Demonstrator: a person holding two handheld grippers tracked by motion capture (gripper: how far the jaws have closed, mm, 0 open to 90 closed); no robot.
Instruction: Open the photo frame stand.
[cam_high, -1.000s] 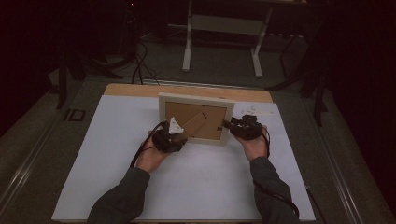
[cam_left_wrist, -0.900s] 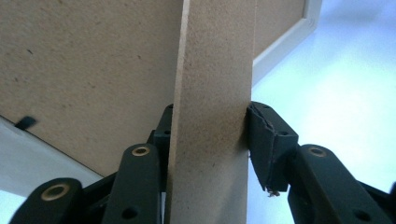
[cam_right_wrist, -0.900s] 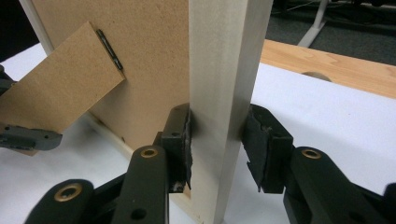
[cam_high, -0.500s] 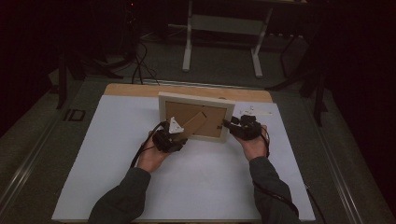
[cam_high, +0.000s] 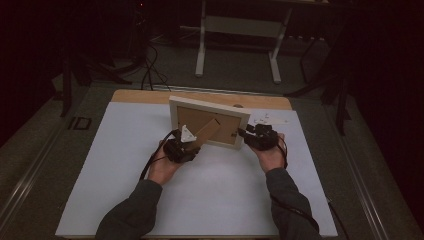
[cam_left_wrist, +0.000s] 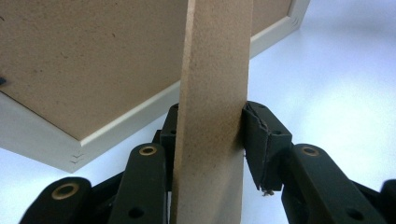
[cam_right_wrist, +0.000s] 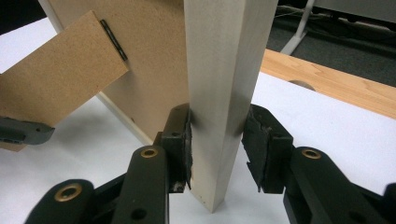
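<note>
bare white mat near the person — open room, upright picture frame blocks the far side

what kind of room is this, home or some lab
Most likely a lab or workshop set up for recording. A white sheet covers the table, cables trail over the grey carpet behind it, and the metal legs of another bench stand in the dark background.

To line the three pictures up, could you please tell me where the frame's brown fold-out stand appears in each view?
High view: stand at centre, slanting from the frame's back to the left claw.
Left gripper view: tall central strip between its jaws.
Right gripper view: left edge.
Shared landmark: pale picture frame.
</note>
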